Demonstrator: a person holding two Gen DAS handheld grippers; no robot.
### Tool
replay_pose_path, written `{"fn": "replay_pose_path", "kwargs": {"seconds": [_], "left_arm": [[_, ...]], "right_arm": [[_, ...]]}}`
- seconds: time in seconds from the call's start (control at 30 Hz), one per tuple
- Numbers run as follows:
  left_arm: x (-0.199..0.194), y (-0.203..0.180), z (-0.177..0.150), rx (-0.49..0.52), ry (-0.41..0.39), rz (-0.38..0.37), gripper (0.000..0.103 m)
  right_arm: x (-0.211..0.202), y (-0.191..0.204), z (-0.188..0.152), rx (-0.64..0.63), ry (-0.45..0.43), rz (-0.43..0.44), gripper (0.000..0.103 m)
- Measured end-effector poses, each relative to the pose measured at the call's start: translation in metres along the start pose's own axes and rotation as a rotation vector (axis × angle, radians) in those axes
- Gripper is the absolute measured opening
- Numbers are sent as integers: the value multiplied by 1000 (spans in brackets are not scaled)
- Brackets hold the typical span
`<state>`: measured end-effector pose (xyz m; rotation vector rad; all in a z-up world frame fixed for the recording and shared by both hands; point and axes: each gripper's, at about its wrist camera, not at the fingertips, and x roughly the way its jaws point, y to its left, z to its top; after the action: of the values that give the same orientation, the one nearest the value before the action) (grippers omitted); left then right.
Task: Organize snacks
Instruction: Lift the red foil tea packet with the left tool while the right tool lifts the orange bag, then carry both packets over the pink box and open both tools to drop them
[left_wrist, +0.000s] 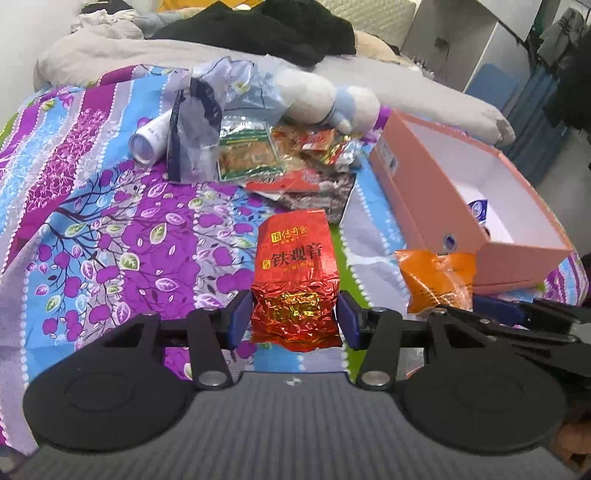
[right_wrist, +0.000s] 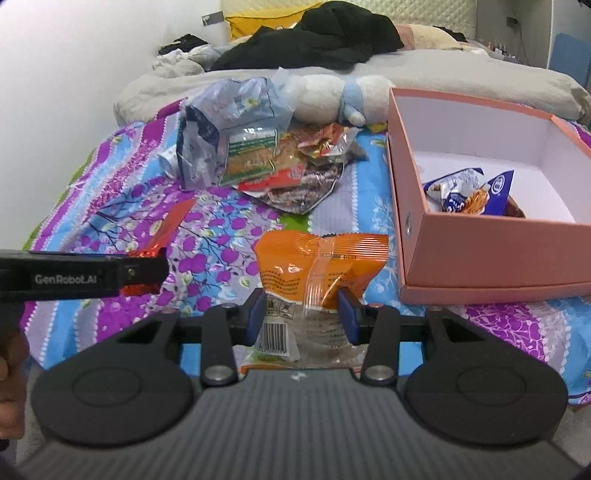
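While the left tongs clamp a crinkled red foil tea packet and the right tongs an orange plastic snack bag, either slick pack could slip before reaching the pink cardboard box at right.

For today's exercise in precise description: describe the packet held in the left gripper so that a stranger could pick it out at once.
Start at the pink cardboard box on the purple floral bedsheet. Beside it the left gripper clamps a red foil tea packet by its crumpled lower end. Unlike the orange snack packet next to it, it is shiny red, block-shaped, with gold Chinese lettering.
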<state>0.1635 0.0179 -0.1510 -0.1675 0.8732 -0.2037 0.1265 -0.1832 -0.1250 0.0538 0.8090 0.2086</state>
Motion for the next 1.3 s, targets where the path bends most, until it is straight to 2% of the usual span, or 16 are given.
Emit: {"fn": "replay_pose_path", "kwargs": {"seconds": [0.33, 0.67, 0.8, 0.93, 1.1, 1.3], "left_arm": [[-32, -16, 22, -48, -88, -56, 56], [-61, -49, 53, -2, -133, -85, 56], [-74, -58, 69, -41, -164, -138, 56], [-85, -75, 87, -18, -203, -158, 56], [-87, -101, 108, 14, -230, -197, 56], [-64, -139, 128, 51, -206, -261, 56]], "right_arm": [[-25, -6, 19, -9, -49, -3, 38], [-56, -13, 45, 16, -116, 0, 37], [-73, -18, 61, 10, -157, -13, 37], [-90, -26, 78, 17, -200, -17, 37], [-105, -43, 97, 1, -253, -49, 37], [-104, -75, 108, 25, -269, -100, 36]]}}
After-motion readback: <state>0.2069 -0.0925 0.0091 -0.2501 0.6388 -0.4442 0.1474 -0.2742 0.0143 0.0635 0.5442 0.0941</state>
